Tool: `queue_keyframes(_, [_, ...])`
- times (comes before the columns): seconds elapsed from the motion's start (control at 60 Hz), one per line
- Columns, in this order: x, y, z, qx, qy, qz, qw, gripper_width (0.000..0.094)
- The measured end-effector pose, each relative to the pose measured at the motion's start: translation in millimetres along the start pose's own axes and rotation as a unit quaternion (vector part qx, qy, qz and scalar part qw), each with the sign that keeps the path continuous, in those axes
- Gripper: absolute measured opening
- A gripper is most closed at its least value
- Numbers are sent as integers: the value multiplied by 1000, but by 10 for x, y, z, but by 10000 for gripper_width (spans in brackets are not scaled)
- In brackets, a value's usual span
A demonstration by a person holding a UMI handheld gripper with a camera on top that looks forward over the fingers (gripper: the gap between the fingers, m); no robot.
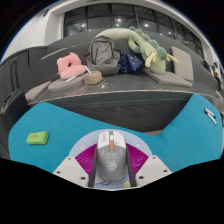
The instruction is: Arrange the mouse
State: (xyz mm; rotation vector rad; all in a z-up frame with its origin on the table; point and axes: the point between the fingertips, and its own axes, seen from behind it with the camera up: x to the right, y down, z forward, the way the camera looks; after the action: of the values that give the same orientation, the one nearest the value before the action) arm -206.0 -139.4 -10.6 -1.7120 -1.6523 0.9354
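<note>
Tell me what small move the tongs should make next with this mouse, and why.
Probably carry the mouse forward and set it down on the blue mat. The tongs appear shut on it, both fingers against its sides, and bare mat lies just ahead. The green block sits off to one side, clear of that path.

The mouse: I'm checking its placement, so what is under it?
A blue mat lies ahead of the mouse, held in the gripper; directly beneath, the mouse hides the surface.
</note>
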Motion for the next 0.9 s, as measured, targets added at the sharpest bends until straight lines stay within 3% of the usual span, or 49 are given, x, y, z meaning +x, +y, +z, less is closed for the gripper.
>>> queue_keyframes(0.05, [-11,17,-8,-2,1,1,1000,593])
queue_keyframes(0.1, [14,-6,-53,0,7,7,1000,841])
queue_keyframes(0.117, [9,-13,-89,2,10,8,1000,868])
queue_keyframes(0.233, [138,-120,-494,25,21,7,999,852])
queue_keyframes(0.383, [253,89,-1415,21,13,12,1000,852])
queue_keyframes(0.7, [638,1008,-3302,1,-27,29,999,852])
queue_keyframes(0.9, [907,1446,-4056,13,-11,17,1000,855])
